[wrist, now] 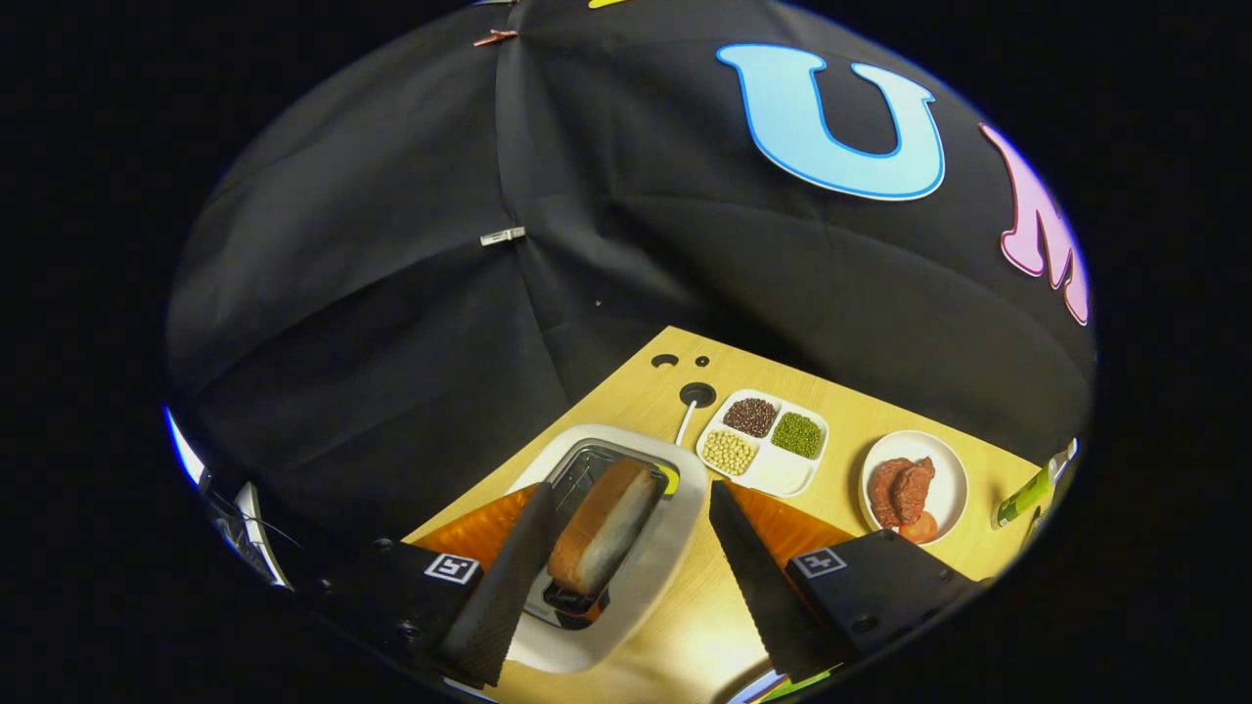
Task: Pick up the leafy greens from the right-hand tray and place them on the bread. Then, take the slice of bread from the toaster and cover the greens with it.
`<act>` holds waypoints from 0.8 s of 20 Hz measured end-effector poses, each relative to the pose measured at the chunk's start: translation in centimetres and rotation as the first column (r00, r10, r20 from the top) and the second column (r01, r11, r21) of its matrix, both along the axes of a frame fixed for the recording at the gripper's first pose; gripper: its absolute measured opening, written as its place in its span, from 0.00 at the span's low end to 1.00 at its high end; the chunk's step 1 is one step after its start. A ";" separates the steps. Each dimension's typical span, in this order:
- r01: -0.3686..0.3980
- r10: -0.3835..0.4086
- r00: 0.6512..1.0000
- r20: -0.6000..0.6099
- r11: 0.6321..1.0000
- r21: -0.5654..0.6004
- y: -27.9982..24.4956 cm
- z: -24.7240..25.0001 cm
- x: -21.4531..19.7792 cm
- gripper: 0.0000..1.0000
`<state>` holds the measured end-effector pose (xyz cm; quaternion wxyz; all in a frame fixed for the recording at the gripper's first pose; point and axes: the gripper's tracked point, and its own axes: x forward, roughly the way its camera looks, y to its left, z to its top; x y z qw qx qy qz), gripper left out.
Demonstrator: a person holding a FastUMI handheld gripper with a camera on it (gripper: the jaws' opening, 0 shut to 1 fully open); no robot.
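While we look forward along the gripper [626, 567], its two dark fingers are spread wide and pinch nothing. Between them, just ahead, sits a white toaster [675, 528] on a pale wooden table [841, 411]. A slice of bread [602, 528] stands upright in the toaster's slot, its brown crust uppermost. The left finger [504, 577] lies just beside the slice, perhaps brushing it; we cannot tell whether they touch. The right finger [758, 577] is well apart from it, past the toaster's far wall.

Beyond the toaster lies a white divided dish [778, 474] holding three small heaps: dark brown, green and pale yellow beans. Beside it is a round white plate [944, 489] with a reddish-brown lump and a bit of tomato. Near the plate, a green-handled tool [1027, 494] lies at the table's edge. Black cloth hangs behind everything.

We judge that the second step is in hand: the fingers straddle the toaster as if to take the slice. The slice has not yet been lifted. We cannot say where the greens are, nor the bread they go on, so we cannot confirm the first step. Grasping, lifting and covering the greens all remain.
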<state>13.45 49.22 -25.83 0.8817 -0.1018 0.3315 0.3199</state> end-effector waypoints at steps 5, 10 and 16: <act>0.028 -0.029 0.999 -0.026 0.998 -0.048 0.8 -2.0 -0.6 0.72; 0.029 -0.030 1.000 -0.009 0.996 -0.081 1.0 -2.5 -1.1 0.36; 0.023 -0.024 0.999 -0.027 0.999 -0.040 1.1 -1.0 -1.6 0.15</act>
